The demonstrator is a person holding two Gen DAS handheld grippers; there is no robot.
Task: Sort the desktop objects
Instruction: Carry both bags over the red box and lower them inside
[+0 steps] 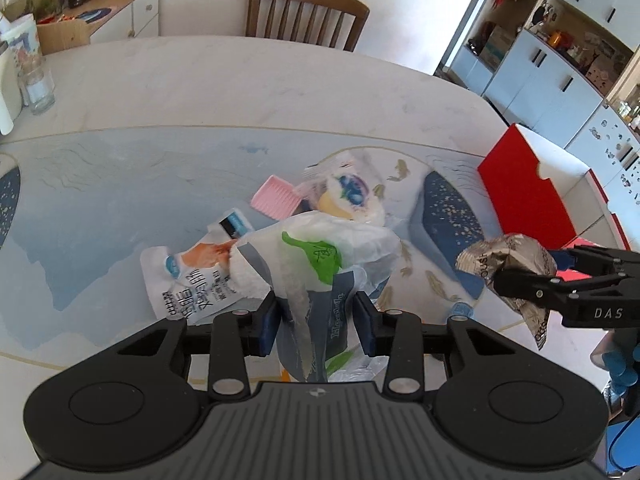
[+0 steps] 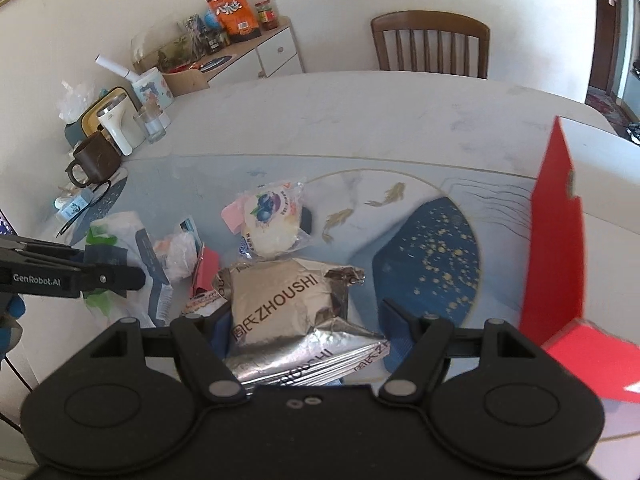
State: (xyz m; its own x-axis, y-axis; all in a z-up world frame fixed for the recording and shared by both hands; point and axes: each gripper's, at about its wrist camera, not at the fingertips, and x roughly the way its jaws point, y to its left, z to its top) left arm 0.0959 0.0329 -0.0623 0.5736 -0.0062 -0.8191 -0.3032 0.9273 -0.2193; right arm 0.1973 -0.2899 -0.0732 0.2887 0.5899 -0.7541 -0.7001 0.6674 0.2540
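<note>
Jaws clamp half-hidden plastic bag (image 1: 320,264), silver packet (image 2: 280,304).

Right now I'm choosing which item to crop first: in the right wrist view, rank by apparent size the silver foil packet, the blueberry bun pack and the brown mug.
1. silver foil packet, though it sits nearest the camera, which inflates it.
2. blueberry bun pack.
3. brown mug, farthest away, so its true size is unsure.

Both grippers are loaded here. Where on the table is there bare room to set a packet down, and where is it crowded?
Free: the pale table between the mat's far edge and the chair, and the mat left of the pink item. Crowded: the packet pile around the blueberry bun, and the cup corner by the brown mug.
</note>
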